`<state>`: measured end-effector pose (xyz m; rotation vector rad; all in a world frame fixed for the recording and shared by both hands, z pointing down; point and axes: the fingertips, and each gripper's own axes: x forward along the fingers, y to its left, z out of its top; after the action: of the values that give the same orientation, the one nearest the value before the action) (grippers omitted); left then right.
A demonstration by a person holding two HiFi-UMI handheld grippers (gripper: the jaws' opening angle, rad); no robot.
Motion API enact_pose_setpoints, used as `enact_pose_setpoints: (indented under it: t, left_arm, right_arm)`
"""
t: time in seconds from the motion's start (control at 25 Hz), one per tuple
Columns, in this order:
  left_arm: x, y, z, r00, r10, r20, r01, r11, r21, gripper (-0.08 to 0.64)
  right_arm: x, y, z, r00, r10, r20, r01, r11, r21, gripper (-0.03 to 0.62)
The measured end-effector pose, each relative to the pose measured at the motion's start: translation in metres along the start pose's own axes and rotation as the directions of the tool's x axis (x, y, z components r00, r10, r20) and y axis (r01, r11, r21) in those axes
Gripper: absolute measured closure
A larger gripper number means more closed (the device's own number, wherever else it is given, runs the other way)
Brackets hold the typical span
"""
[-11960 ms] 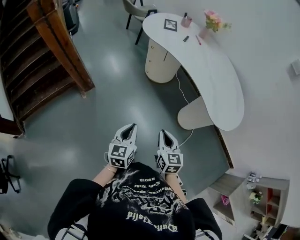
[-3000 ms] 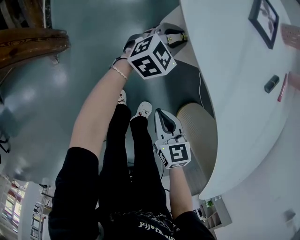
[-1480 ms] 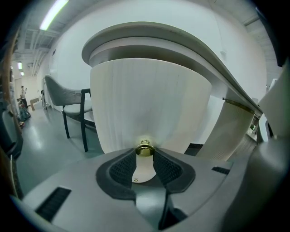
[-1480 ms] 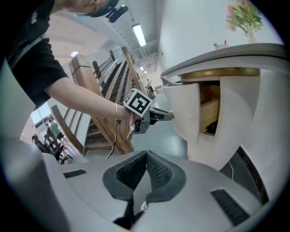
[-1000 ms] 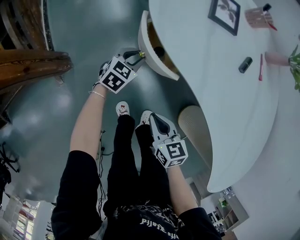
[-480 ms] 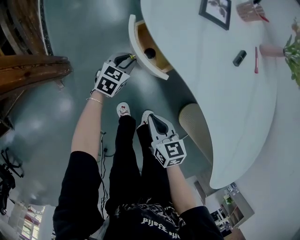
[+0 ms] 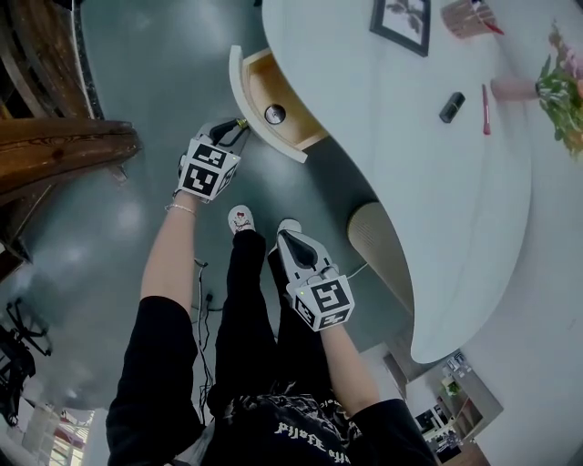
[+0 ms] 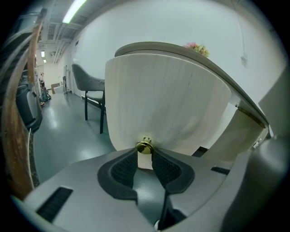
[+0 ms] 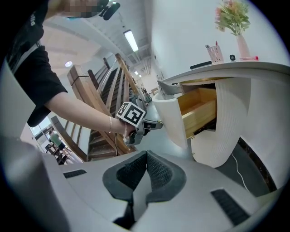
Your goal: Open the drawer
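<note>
The curved white drawer front [image 7: 239, 91] stands pulled out from under the desk, and the wooden drawer box [image 7: 273, 102] is open to view with a small round dark item [image 7: 274, 114] inside. My left gripper [image 7: 237, 126] is at the brass knob [image 7: 242, 121]. In the left gripper view the knob [image 8: 144, 146] sits between the fingertips [image 8: 130, 158]; the jaws have just been closing and press on it. My right gripper [image 7: 285, 238] hangs shut and empty over the person's legs, apart from the drawer. Its view shows the open drawer [image 9: 199, 108] and the left gripper [image 9: 156, 123].
The long white desk [image 7: 428, 182] carries a framed picture [image 7: 401, 23], a cup [image 7: 465, 16], a pink pen [image 7: 485, 109], a small black item [image 7: 451, 106] and flowers [image 7: 560, 82]. A ribbed pedestal [image 7: 378, 241] stands below it. Wooden stairs [image 7: 55, 155] are at the left, a chair [image 8: 90, 86] beyond.
The drawer has slid further out from under the desk, the left gripper moving with its knob toward the lower left. The right gripper has hardly shifted.
</note>
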<state>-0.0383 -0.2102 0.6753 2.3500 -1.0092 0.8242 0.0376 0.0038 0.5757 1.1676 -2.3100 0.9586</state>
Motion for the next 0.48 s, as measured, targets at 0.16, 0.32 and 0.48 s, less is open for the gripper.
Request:
enact_pose_setpoints:
  t: [0.16, 0.32, 0.48]
  left_arm:
    - [-0.008, 0.003, -0.007, 1.0, 0.008, -0.014, -0.008, 1.0, -0.006, 0.449]
    - [-0.014, 0.005, -0.012, 1.0, 0.013, -0.021, -0.013, 1.0, -0.006, 0.451]
    - [-0.018, 0.007, -0.015, 1.0, 0.006, -0.022, -0.005, 1.0, 0.017, 0.451]
  right_arm:
    - [-0.001, 0.008, 0.003, 1.0, 0.008, -0.001, -0.009, 1.0, -0.012, 0.566]
    - [-0.004, 0.007, 0.004, 1.0, 0.003, -0.002, -0.003, 1.0, -0.014, 0.566]
    - [-0.004, 0.007, 0.003, 1.0, 0.005, -0.011, -0.006, 1.0, -0.02, 0.566]
